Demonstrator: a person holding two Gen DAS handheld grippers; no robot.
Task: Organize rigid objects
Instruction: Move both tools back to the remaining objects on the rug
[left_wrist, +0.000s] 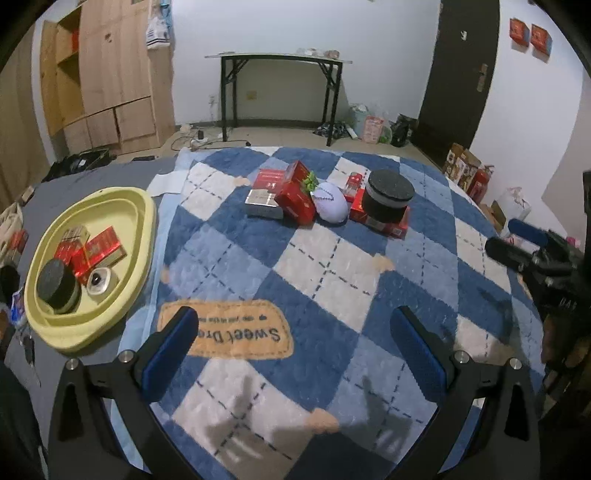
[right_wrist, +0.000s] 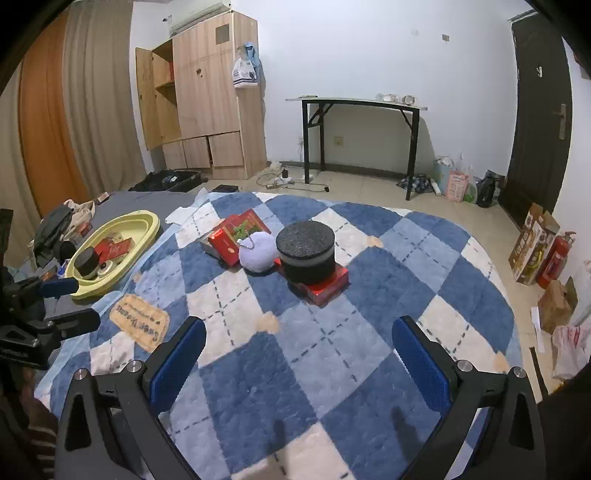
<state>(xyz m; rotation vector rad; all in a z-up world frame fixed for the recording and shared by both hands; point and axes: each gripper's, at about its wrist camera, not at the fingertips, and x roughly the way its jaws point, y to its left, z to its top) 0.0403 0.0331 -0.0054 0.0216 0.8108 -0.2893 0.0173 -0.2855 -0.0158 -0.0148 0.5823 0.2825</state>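
From your left wrist view, your left gripper (left_wrist: 293, 326) is spread, empty. At left, the yellow tray (left_wrist: 146, 218) holds two red boxes, one black jar, one small dish. At upper centre, the pile (left_wrist: 325, 201) runs left-right.

From your right wrist view, your right gripper (right_wrist: 298, 341) is spread, empty; the black jar (right_wrist: 306, 251) stands upright on a red box (right_wrist: 327, 286), centre frame.

Blanket (left_wrist: 332, 280): a cluster toward its far edge. Left to right in the cluster: flat boxes (left_wrist: 264, 190), stacked; upright box (left_wrist: 297, 197) leaning on them; plush ball (left_wrist: 331, 202) touching it; round foam-topped container (left_wrist: 388, 197) standing on a flat box (left_wrist: 380, 221). Small carton (left_wrist: 354, 183) behind the ball. Basin (left_wrist: 142, 218) off the blanket's left edge, holding a round container (left_wrist: 57, 288), two boxes (left_wrist: 94, 249) and a small dish (left_wrist: 99, 282). Folding table (left_wrist: 277, 59) against the far wall.
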